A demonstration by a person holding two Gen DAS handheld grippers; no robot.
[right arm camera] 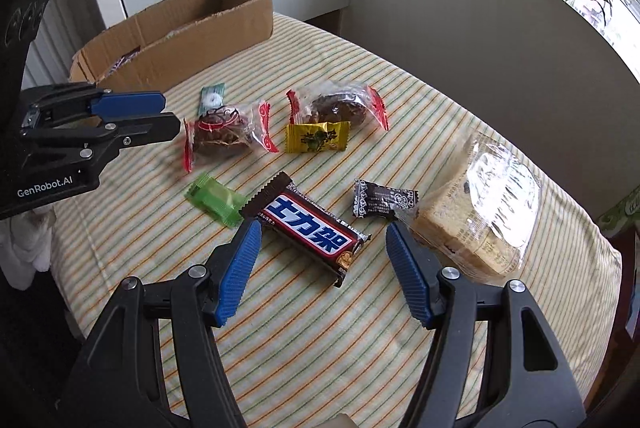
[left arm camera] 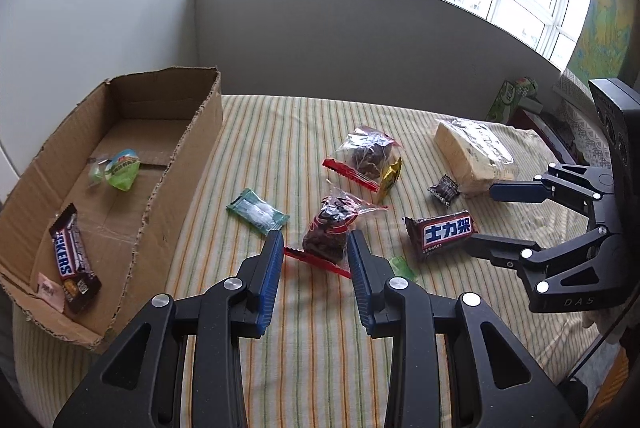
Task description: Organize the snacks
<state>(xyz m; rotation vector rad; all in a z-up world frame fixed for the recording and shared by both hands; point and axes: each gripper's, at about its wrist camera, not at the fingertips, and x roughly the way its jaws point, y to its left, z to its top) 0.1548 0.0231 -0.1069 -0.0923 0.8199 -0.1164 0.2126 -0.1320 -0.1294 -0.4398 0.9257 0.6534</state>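
Note:
A cardboard box (left arm camera: 176, 163) at the left holds a Snickers bar (left arm camera: 72, 260), a green packet (left arm camera: 120, 169) and a pink sachet (left arm camera: 50, 290). My left gripper (left arm camera: 316, 242) is open, its fingers either side of a clear red-edged bag of dark snack (left arm camera: 330, 234), also in the right wrist view (right arm camera: 224, 133). My right gripper (right arm camera: 322, 232) is open around a Snickers bar with Chinese lettering (right arm camera: 310, 228), which also shows in the left wrist view (left arm camera: 442, 234).
On the striped cloth (right arm camera: 320, 328) lie a second clear dark-snack bag (right arm camera: 340, 105), a yellow candy (right arm camera: 316, 135), a green sachet (right arm camera: 216, 199), a black candy (right arm camera: 384, 201), a mint packet (right arm camera: 212, 99) and wrapped bread (right arm camera: 480, 220). A grey wall stands behind.

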